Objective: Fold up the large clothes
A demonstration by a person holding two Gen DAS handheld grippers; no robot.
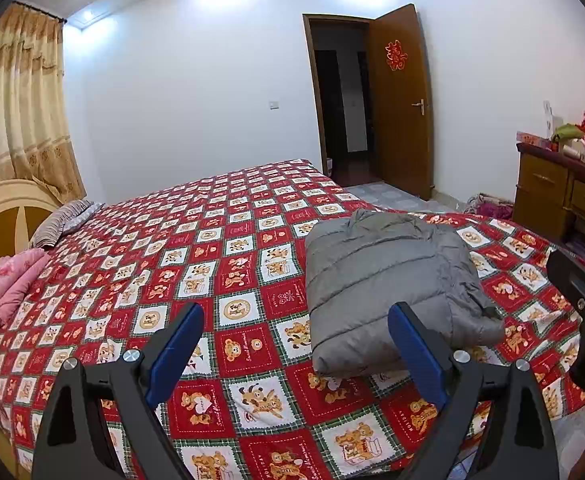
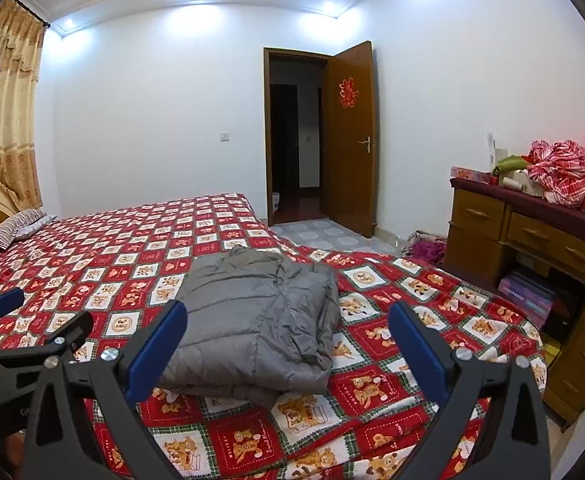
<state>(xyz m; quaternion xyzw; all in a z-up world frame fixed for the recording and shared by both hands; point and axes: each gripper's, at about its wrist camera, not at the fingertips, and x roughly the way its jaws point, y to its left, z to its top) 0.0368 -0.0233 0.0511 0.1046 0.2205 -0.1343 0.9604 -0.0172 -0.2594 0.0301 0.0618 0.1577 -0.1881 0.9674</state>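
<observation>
Both tongs stand spread wide and grasp nothing: the left tongs (image 1: 296, 340) hang above the bed (image 1: 220, 248) with the blue pads far apart, the nearer corner of the grey padded jacket (image 1: 384, 284) showing just behind the right-hand pad, though contact cannot be told from this view. Right tongs (image 2: 288, 344) are likewise released, their pads splayed to either side of the jacket (image 2: 260, 320), above the quilt and apart from the garment.

That jacket is folded into a thick, roughly square bundle, quilted in horizontal seams, with a rumpled collar or hood edge at its far side and a loose flap tucked along one side. It lies on the red patchwork bedspread (image 2: 104, 264) with bear prints, near the foot end of the bed and close to the bed's near edge.

Relative to the jacket: a striped pillow (image 1: 62, 222) and a pink folded blanket (image 1: 4, 288) lie well apart toward the headboard; an open brown door (image 2: 350, 136) stands beyond it; a wooden dresser (image 2: 532, 240) heaped with red checked cloth sits off the far side of the bed
</observation>
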